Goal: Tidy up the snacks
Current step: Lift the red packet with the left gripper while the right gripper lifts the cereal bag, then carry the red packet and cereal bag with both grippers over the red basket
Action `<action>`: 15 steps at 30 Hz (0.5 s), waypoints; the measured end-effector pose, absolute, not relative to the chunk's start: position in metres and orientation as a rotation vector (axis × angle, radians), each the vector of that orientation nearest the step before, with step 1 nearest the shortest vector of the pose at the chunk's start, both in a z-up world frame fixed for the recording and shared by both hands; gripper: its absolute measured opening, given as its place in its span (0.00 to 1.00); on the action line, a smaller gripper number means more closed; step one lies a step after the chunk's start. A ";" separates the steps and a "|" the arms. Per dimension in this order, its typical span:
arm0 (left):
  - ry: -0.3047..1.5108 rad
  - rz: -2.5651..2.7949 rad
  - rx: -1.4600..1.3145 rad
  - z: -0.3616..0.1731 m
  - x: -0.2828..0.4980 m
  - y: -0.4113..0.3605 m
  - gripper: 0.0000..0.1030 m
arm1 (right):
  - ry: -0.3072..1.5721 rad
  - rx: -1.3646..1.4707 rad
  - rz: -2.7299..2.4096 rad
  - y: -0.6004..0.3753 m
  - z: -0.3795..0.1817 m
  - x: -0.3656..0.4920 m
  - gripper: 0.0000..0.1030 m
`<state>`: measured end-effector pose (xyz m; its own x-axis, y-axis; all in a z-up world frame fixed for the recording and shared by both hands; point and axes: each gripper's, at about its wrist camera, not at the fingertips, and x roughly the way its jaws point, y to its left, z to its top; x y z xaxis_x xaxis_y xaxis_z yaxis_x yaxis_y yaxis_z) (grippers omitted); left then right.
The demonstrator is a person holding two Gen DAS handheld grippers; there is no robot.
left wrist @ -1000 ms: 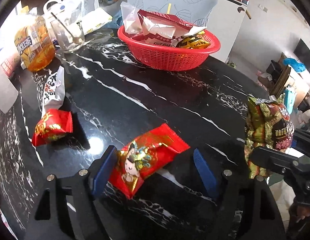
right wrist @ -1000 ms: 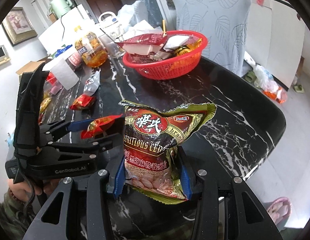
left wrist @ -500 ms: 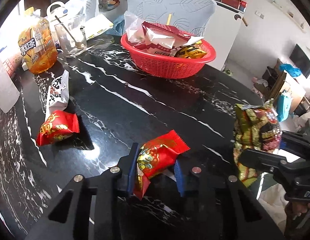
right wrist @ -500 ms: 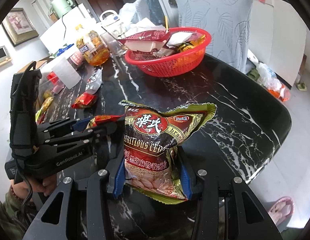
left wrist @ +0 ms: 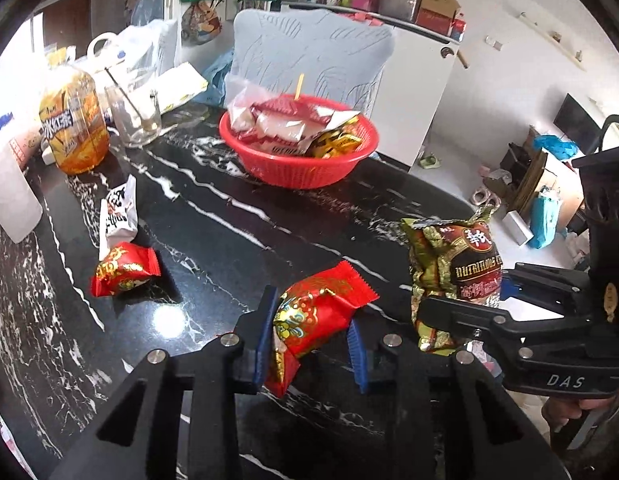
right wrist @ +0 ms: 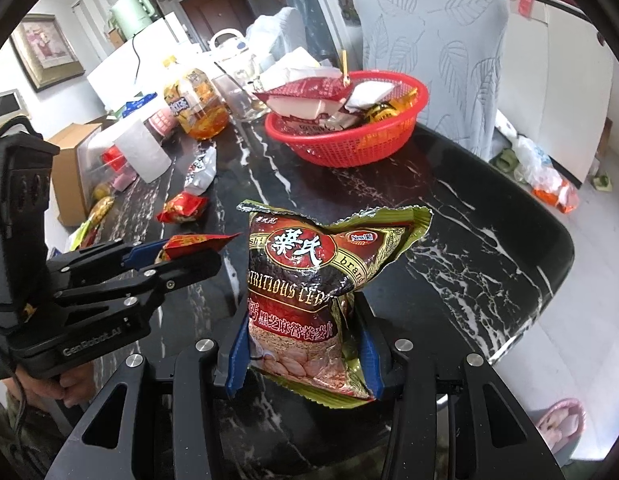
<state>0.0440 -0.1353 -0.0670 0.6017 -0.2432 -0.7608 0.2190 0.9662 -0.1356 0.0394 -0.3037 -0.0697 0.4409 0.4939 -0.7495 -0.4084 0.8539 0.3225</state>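
My left hand-held gripper [left wrist: 311, 330] pinching the red candy packet [left wrist: 315, 314] at lower centre, my right hand-held gripper [right wrist: 303, 354] clamping the cereal bag [right wrist: 313, 292], red basket [left wrist: 299, 170] upper centre on the tabletop [left wrist: 213, 240]

counter [left wrist: 213, 216]: black, white-veined marble | drinking glass [left wrist: 133, 120]: upright, far left | chair [left wrist: 313, 60]: pale grey leaf-patterned cover, behind counter

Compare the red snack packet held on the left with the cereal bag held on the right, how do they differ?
The red snack packet is smaller and bright red with gold print; the cereal bag is larger, dark brown with olive-gold edges. The packet lies slanted forward in the left hand-held gripper; the bag stands upright in the right hand-held gripper. Both are sealed, gripped between blue pads, and outside the red basket.
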 end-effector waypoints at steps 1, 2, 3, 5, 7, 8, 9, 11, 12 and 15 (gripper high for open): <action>0.877 -0.276 -0.030 -0.064 0.042 -0.137 0.30 | 0.958 0.098 0.560 -0.304 -0.068 0.038 0.44; 0.872 -0.283 -0.031 -0.062 0.041 -0.137 0.30 | 0.951 0.097 0.558 -0.305 -0.066 0.036 0.44; 0.865 -0.293 -0.031 -0.060 0.038 -0.139 0.30 | 0.945 0.097 0.556 -0.306 -0.064 0.034 0.44; 0.853 -0.304 -0.028 -0.056 0.035 -0.143 0.30 | 0.932 0.097 0.548 -0.308 -0.060 0.029 0.44; 0.842 -0.315 -0.025 -0.052 0.032 -0.147 0.30 | 0.918 0.099 0.539 -0.311 -0.056 0.023 0.44; 0.835 -0.322 -0.023 -0.050 0.031 -0.150 0.30 | 0.912 0.099 0.534 -0.313 -0.054 0.021 0.44; 0.831 -0.327 -0.022 -0.049 0.031 -0.152 0.30 | 0.905 0.099 0.529 -0.315 -0.052 0.019 0.44; 0.820 -0.340 -0.016 -0.044 0.031 -0.158 0.30 | 0.895 0.102 0.523 -0.319 -0.050 0.016 0.44; 0.815 -0.345 -0.013 -0.042 0.030 -0.161 0.30 | 0.889 0.103 0.520 -0.321 -0.048 0.015 0.44; 0.791 -0.357 0.003 -0.032 0.034 -0.171 0.30 | 0.874 0.102 0.511 -0.328 -0.044 0.015 0.44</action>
